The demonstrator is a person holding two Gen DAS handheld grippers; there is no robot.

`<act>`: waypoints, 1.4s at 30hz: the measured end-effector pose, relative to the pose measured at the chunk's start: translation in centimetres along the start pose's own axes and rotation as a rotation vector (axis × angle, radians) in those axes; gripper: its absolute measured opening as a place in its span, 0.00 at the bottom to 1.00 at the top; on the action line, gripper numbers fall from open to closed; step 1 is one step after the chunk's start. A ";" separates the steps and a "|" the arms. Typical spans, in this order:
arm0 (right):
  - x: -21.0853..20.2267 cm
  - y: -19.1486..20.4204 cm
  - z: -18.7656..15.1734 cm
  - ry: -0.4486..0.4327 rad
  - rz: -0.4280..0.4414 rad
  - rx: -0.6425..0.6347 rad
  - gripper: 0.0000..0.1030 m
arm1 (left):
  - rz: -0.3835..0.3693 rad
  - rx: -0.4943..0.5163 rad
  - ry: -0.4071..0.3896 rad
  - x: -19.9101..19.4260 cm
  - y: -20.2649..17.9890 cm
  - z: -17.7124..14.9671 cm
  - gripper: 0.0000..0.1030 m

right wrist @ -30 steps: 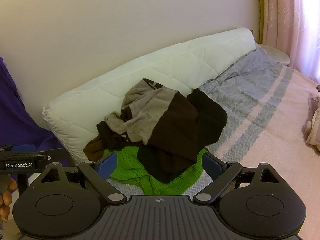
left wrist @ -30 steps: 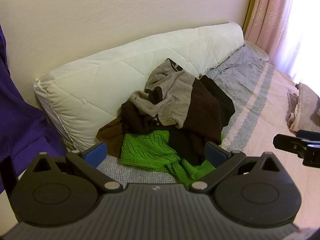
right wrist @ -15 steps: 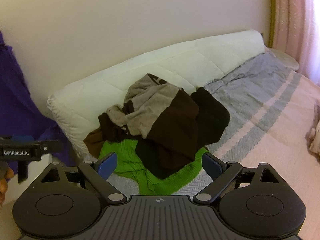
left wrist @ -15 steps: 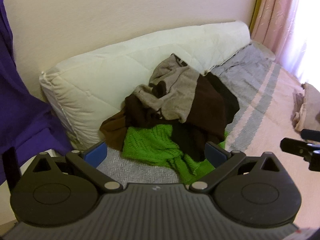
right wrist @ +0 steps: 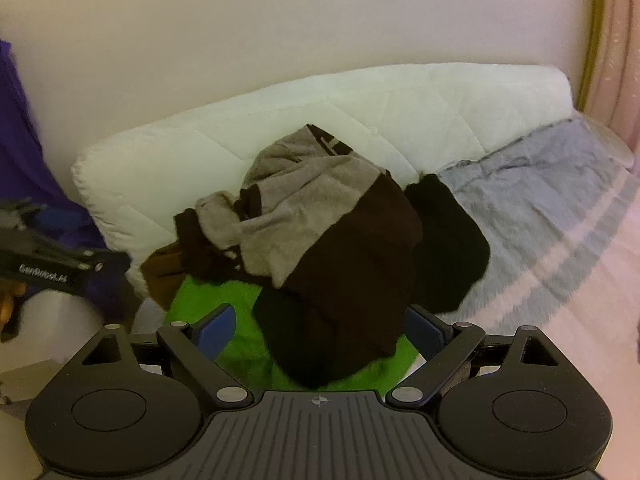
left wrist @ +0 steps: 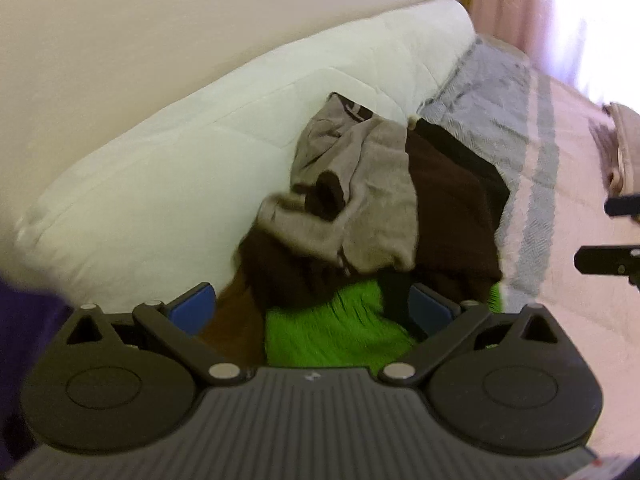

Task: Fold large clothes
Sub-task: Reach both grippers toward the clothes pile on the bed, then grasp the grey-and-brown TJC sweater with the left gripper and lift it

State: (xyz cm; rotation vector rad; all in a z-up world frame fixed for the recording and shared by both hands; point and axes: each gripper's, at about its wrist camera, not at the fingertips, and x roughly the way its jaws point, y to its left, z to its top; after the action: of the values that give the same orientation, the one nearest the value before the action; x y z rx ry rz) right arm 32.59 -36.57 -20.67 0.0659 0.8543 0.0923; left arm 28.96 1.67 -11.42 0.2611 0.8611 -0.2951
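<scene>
You face a grey-and-dark-brown garment (right wrist: 320, 216) heaped over a bright green knit (left wrist: 336, 328), with a black piece (right wrist: 448, 240) and a tan-brown piece (right wrist: 160, 272) at its sides. Your bed cover (right wrist: 560, 216) is pale pink with grey herringbone stripes. The quilted pad (left wrist: 160, 184) is cream, the curtain (left wrist: 520, 4) pink, the cloth (right wrist: 20, 128) at your left purple.

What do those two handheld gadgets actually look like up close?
Each tool is matt black plastic: a ribbed centre plate, two round discs, and angled link arms with silver rivets leading to blue finger pads. Seen from the right one, the left tool's side carries white "GenRobot.AI" lettering. No cables show.
</scene>
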 end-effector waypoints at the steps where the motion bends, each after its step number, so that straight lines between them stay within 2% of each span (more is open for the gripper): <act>1: 1.4 -0.2 0.6 0.005 0.001 0.001 0.86 | -0.001 0.027 -0.007 1.5 0.2 0.6 0.94; 6: 8.7 -1.2 3.4 0.021 0.021 -0.009 0.86 | -0.016 0.104 -0.007 9.3 1.9 2.4 0.89; 10: 13.4 -1.3 4.6 0.049 0.042 -0.010 0.84 | -0.042 0.126 0.043 14.0 3.4 2.3 0.78; 13: 15.6 -1.1 5.6 0.059 0.054 -0.007 0.82 | -0.101 0.130 0.051 15.4 3.8 2.0 0.55; 14: 16.3 -1.1 6.0 0.059 0.071 0.000 0.82 | -0.105 0.142 0.048 15.4 3.7 1.9 0.43; 15: 16.9 -0.8 6.5 0.056 0.085 0.006 0.81 | -0.106 0.155 0.037 15.2 3.4 1.7 0.35; 16: 17.5 -0.6 7.0 0.054 0.102 0.009 0.81 | -0.098 0.164 0.024 15.0 3.2 1.7 0.18; 17: 18.1 -0.4 7.5 0.051 0.118 0.009 0.80 | -0.101 0.162 0.016 14.5 3.1 1.6 0.07; 25: 22.6 1.0 10.8 0.051 0.247 0.083 0.73 | -0.155 0.155 -0.060 9.3 0.2 -0.6 0.07; 28: 24.7 0.9 11.0 0.081 0.279 0.165 0.56 | -0.166 0.162 -0.076 8.1 -0.9 -1.3 0.06; 29: 24.9 0.7 11.0 0.089 0.275 0.186 0.33 | -0.169 0.178 -0.084 7.9 -1.5 -1.4 0.06; 30: 24.7 0.3 10.9 0.087 0.253 0.203 0.09 | -0.175 0.190 -0.091 7.4 -2.0 -1.5 0.06; 33: 21.7 -1.8 10.3 0.048 0.235 0.253 0.05 | -0.209 0.228 -0.118 5.9 -3.7 -1.6 0.05; 36: 16.3 -4.7 9.5 -0.032 0.194 0.283 0.03 | -0.272 0.280 -0.156 2.8 -6.4 -1.6 0.04; 42: 1.2 -12.6 5.5 -0.203 0.081 0.422 0.01 | -0.487 0.440 -0.225 -5.8 -15.5 -1.8 0.00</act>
State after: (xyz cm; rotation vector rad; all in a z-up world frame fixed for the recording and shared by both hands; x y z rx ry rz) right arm 38.19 -49.05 -19.14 0.4982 0.6570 -0.0199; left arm 18.60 -11.19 -9.75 0.4164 0.6199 -0.9558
